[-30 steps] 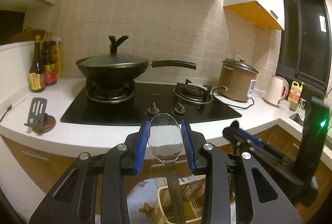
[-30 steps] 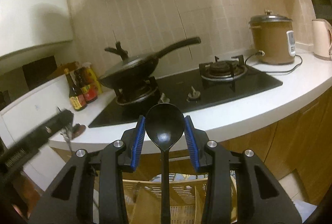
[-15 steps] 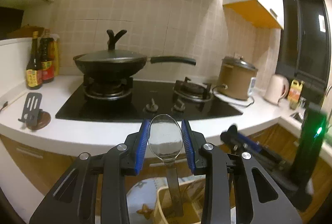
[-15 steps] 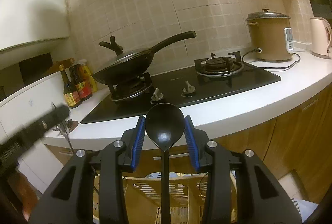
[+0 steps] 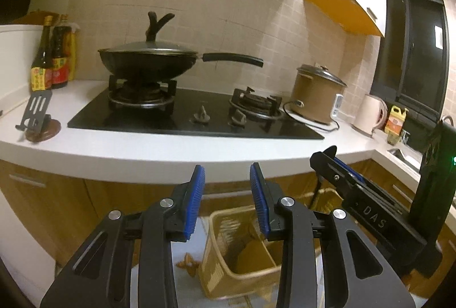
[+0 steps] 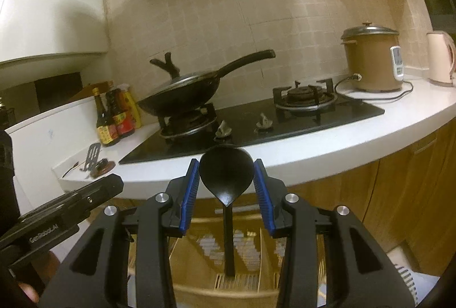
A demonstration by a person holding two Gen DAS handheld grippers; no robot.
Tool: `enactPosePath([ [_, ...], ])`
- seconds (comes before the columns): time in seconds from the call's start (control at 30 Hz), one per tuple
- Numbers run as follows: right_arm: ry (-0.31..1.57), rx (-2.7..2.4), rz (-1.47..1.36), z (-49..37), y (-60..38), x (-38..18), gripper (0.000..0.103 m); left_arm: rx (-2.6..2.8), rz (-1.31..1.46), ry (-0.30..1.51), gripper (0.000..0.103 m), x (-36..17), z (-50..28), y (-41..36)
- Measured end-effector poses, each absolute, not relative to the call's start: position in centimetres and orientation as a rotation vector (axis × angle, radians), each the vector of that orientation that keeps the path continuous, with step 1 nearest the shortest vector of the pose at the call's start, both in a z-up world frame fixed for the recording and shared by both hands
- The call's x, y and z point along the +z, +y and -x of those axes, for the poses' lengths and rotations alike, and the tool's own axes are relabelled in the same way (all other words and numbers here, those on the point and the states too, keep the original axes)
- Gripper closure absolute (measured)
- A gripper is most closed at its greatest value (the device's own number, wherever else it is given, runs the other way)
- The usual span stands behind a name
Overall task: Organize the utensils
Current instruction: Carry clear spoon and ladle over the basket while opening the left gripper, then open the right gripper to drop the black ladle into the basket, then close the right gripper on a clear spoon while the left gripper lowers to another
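- A tiled kitchen: a white countertop (image 5: 119, 148) runs along the wall, with wooden cabinet fronts below it and a range hood above.
- A black gas hob (image 5: 196, 119) is set into the countertop. On its left burner stands a lidded wok (image 5: 148, 62), its long handle pointing right.
- At the countertop's left end, against the wall, stand sauce bottles (image 5: 52, 60). Near the front edge there, a small slotted black stand (image 5: 35, 112) sits on a brown disc.
- Toward the right end are a brown rice cooker (image 5: 317, 97), its cord trailing on the surface, and a pale kettle (image 5: 370, 114).
- The left gripper (image 5: 226, 202) hangs in front of the countertop's front edge. Its blue-padded fingers are parting, and nothing is between them.
- Below it, on the floor, is a tan slatted utensil basket (image 5: 228, 256) with a divider inside. What lies in it is too blurred to tell.
- The right gripper (image 6: 225, 188) also hangs before the front edge, just to the left gripper's right. Its fingers are parting too.
- A black spoon (image 6: 226, 174) stands upright between the right pads, bowl up and handle pointing down into the basket (image 6: 245, 288). The bowl sits close to both pads; whether they touch it I cannot tell.
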State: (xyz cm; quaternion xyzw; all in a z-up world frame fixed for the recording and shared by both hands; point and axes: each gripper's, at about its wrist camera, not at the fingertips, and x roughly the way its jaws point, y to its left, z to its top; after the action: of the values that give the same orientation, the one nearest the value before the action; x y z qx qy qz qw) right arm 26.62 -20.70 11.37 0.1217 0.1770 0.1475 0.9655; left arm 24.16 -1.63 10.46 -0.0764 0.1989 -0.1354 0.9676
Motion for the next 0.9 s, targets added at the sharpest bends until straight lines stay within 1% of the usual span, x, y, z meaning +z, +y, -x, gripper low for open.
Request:
enactPosePath([
  [0.03,0.366,0.302,-0.248,-26.4,-20.8,11.4,0.057,-0.278,0.154,0.405,0.069,10.4,-23.8,-1.5],
  [0.07,0.371,0.303,-0.25,-26.0,-21.0,11.4,0.052,-0.282,0.155,0.405,0.065,10.5,-23.5,-1.5],
  [0.1,0.371,0.298,-0.25,-25.5,-21.2,11.5,0.052,-0.284,0.157,0.405,0.064,10.6,-23.2,-1.3],
  [0.3,0.437,0.316,-0.227,-22.9,-22.5,12.6,0.052,-0.322,0.173,0.455,0.062,11.1,-20.6,-0.2],
  [0.37,0.508,0.324,-0.195,-21.6,-22.9,12.8,0.051,-0.333,0.162,0.497,0.061,10.9,-19.3,-0.1],
  [0.4,0.546,0.332,-0.182,-21.0,-23.0,12.8,0.047,-0.338,0.154,0.525,0.061,10.7,-18.6,0.0],
  [0.47,0.645,0.328,-0.154,-19.5,-23.3,12.2,0.046,-0.348,0.132,0.59,0.061,10.1,-17.5,-0.3],
  [0.6,0.824,0.31,-0.135,-17.4,-23.7,10.0,0.046,-0.368,0.074,0.788,0.061,7.2,-15.5,-1.4],
  [0.7,0.956,0.313,-0.159,-15.6,-24.5,7.2,0.046,-0.431,0.092,0.919,0.061,4.2,-14.4,-2.0],
  [0.9,1.069,0.3,-0.146,-12.0,-24.8,3.0,0.047,-0.476,0.039,1.062,0.061,-0.5,-12.4,-4.3],
])
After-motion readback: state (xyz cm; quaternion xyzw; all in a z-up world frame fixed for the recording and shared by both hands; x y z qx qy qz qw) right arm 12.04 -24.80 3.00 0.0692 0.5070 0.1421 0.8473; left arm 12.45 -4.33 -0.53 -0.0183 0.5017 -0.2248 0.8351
